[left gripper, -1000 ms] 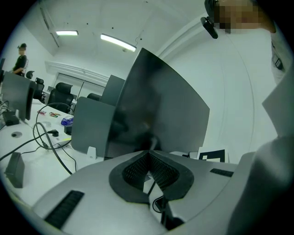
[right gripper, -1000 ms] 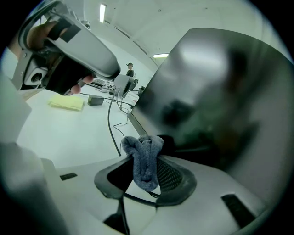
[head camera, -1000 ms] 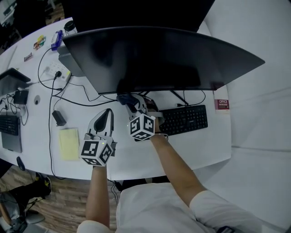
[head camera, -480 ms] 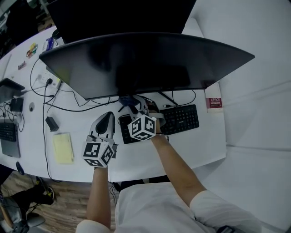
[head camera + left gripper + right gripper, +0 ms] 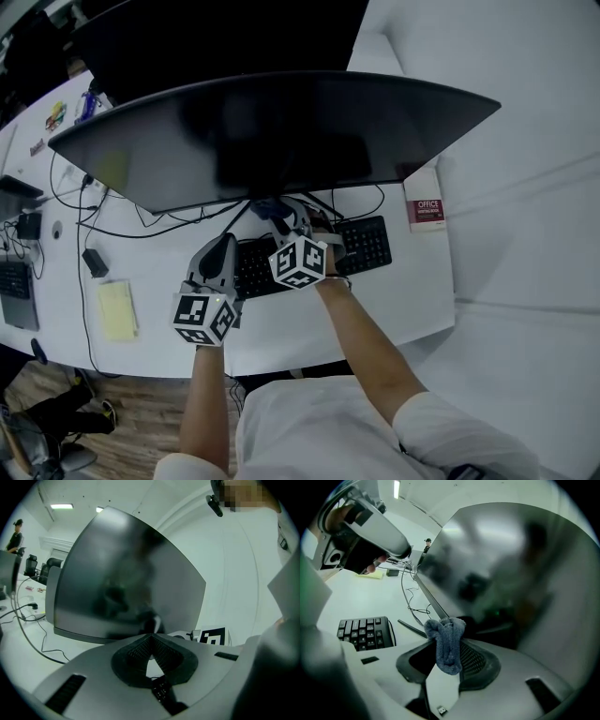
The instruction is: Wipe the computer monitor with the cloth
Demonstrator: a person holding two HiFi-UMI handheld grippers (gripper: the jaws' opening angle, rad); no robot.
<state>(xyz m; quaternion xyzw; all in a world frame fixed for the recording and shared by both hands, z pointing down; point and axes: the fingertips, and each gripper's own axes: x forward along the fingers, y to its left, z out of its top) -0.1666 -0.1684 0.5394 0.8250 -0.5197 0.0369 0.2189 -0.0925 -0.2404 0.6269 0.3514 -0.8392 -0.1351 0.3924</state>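
We pinch the cloth (image 5: 449, 645) in our right gripper (image 5: 280, 221) beneath the monitor (image 5: 272, 131), frame center, apparently ready to wipe; our left gripper (image 5: 221, 249) is clenched, empty.

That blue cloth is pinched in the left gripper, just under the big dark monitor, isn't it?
Not the left. The right gripper view shows the cloth pinched in the right gripper, just under the big dark monitor. In the left gripper view, the left gripper has its jaws closed on nothing.
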